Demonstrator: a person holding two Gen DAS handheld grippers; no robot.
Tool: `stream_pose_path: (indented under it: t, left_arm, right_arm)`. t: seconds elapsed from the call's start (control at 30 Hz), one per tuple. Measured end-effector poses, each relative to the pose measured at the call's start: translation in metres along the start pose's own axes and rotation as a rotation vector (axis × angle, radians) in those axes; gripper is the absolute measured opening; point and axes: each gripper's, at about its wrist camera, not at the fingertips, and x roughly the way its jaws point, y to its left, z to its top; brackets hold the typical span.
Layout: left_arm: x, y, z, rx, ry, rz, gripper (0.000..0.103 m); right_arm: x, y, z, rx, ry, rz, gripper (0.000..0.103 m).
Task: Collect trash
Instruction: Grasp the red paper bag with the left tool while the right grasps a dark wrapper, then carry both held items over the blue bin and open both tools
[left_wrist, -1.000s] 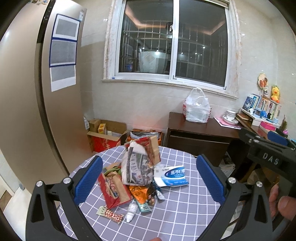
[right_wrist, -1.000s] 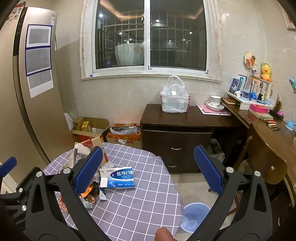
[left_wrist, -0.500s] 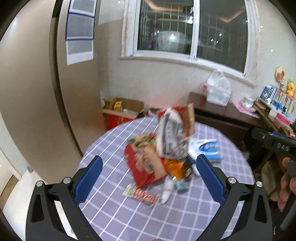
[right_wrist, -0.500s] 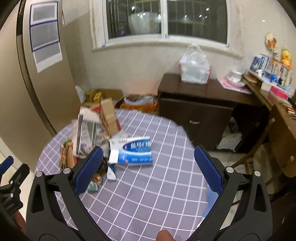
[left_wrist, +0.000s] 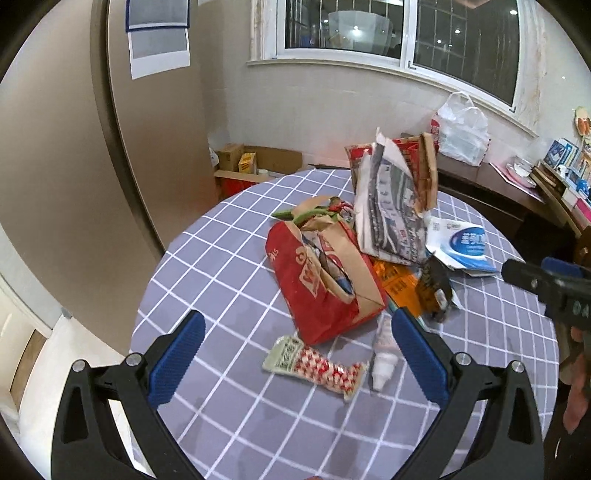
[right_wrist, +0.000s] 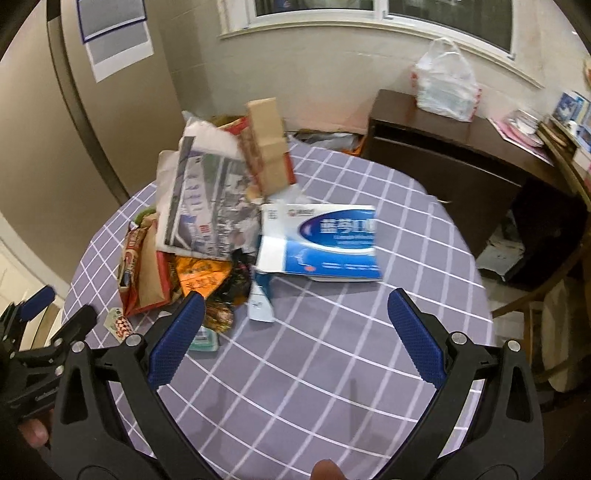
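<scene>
A heap of trash lies on a round table with a purple checked cloth (left_wrist: 221, 273). It holds a red paper bag (left_wrist: 317, 295), a torn newspaper-print bag (left_wrist: 391, 214), a blue and white box (right_wrist: 332, 240), an orange wrapper (right_wrist: 199, 277), a red and white checked wrapper (left_wrist: 314, 363) and a small white tube (left_wrist: 384, 354). My left gripper (left_wrist: 293, 354) is open and empty, held above the checked wrapper. My right gripper (right_wrist: 291, 336) is open and empty, held above bare cloth in front of the blue box.
A tan refrigerator (left_wrist: 74, 147) stands left of the table. Cardboard boxes (left_wrist: 255, 162) sit on the floor under the window. A dark wooden cabinet (right_wrist: 443, 155) with a white plastic bag (right_wrist: 443, 81) on it stands behind the table. A wooden chair (right_wrist: 554, 295) is at the right.
Both grippers have tilted downward and moved closer over the table, so the trash heap now looks larger and nearer. Both stay open and empty.
</scene>
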Motion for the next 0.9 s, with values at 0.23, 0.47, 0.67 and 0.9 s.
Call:
stream_pose_path:
  t: [0.23,0.47,0.67,0.9]
  left_arm:
    - [0.04,-0.007,0.015,0.004,0.041,0.067,0.099]
    - [0.063,-0.009,0.021,-0.009,0.083,0.01,0.065]
    - [0.061,-0.012,0.021,-0.006,0.067,-0.082,0.023]
    - [0.04,-0.002,0.013,-0.03,0.024,-0.083,0.019]
  right_arm:
    - [0.032,0.019,0.009,0.001,0.051,0.078,0.095]
    - [0.07,0.035,0.008,-0.007,0.137,0.114,0.054]
    - [0.074,0.037,0.0,-0.034,0.156,0.159,0.025]
    - [0.048,0.006,-0.008,0.021,0.122,0.251,0.022]
